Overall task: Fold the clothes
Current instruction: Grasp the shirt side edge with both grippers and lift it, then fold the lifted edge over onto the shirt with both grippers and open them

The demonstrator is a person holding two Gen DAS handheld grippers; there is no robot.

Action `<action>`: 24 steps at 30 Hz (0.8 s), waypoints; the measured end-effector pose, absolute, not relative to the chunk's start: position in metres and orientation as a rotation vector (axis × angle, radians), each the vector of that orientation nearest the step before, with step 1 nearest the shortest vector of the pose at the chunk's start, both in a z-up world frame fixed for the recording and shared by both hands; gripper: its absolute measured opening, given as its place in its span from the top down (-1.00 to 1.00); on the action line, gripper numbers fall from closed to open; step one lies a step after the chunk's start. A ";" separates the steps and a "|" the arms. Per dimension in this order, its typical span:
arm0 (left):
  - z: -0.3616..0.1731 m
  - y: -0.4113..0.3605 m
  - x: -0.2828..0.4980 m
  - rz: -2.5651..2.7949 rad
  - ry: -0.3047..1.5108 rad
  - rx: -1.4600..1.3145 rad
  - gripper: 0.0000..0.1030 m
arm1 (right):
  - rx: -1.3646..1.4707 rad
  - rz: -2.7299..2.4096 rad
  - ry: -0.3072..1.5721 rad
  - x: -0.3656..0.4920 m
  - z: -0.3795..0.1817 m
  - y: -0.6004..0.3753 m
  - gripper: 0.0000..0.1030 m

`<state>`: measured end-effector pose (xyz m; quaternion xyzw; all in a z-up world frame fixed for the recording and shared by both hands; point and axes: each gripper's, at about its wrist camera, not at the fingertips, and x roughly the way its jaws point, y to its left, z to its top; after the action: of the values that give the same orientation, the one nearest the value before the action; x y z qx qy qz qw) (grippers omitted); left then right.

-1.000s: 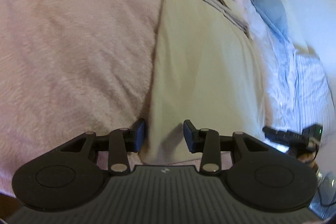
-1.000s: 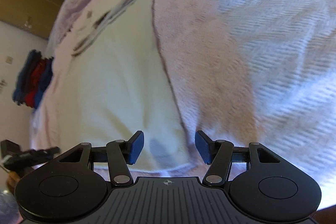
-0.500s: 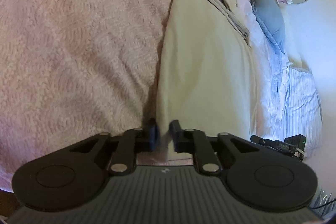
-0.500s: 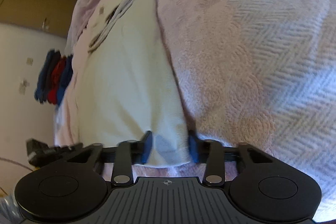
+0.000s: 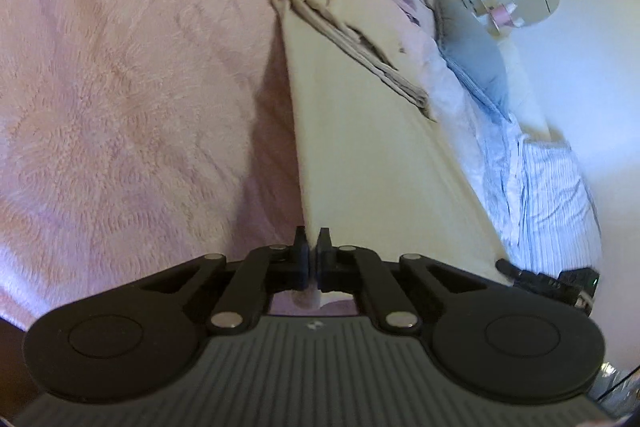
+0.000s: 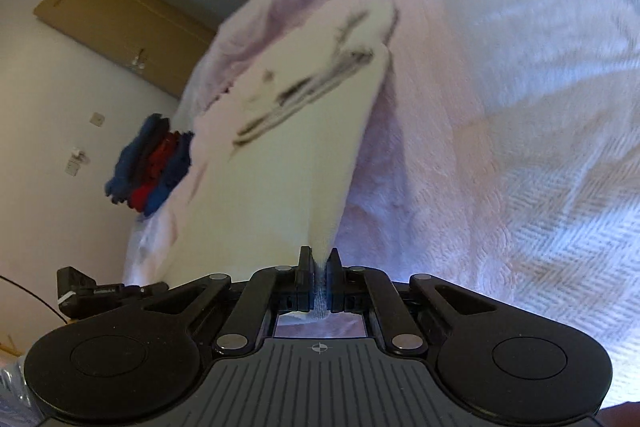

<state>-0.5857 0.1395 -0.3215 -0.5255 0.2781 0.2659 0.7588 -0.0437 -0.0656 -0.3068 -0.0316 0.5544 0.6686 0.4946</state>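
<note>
Cream garment [image 5: 360, 147] hangs taut from two claws, its long axis running straight ahead of both toward the bunched far end on the pink bedspread [image 5: 120, 107].

Left-wrist view: the left gripper [image 5: 312, 247], jaws just closed, pinches the near left corner; the cloth stretches forward and to the right of it. Right-wrist view: the right gripper [image 6: 319, 267], likewise just closed, clamps the near right corner of the garment [image 6: 288, 167], which spreads forward and left.
</note>
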 end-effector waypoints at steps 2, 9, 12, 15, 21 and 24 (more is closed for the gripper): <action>-0.315 0.127 -0.593 0.585 0.610 -1.135 0.99 | -0.087 1.632 1.352 -0.047 -0.302 -0.076 0.94; -0.304 0.060 -0.639 0.636 0.615 -1.211 0.99 | -0.098 1.601 1.470 -0.058 -0.296 -0.148 0.94; -0.304 0.031 -0.655 0.660 0.629 -1.265 0.99 | -0.107 1.552 1.558 -0.068 -0.298 -0.181 0.94; -0.304 0.011 -0.670 0.684 0.637 -1.313 0.98 | -0.114 1.496 1.642 -0.075 -0.301 -0.200 0.94; -0.287 0.035 -0.670 0.700 0.577 -1.332 0.99 | -0.109 1.469 1.674 -0.073 -0.285 -0.184 0.94; -0.268 0.072 -0.652 0.671 0.513 -1.304 0.98 | -0.090 1.504 1.614 -0.059 -0.261 -0.148 0.94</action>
<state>-0.6523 0.0718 -0.2679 -0.5884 0.2314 0.3027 0.7132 -0.0591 -0.1477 -0.2612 -0.0362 0.6529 0.6084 0.4498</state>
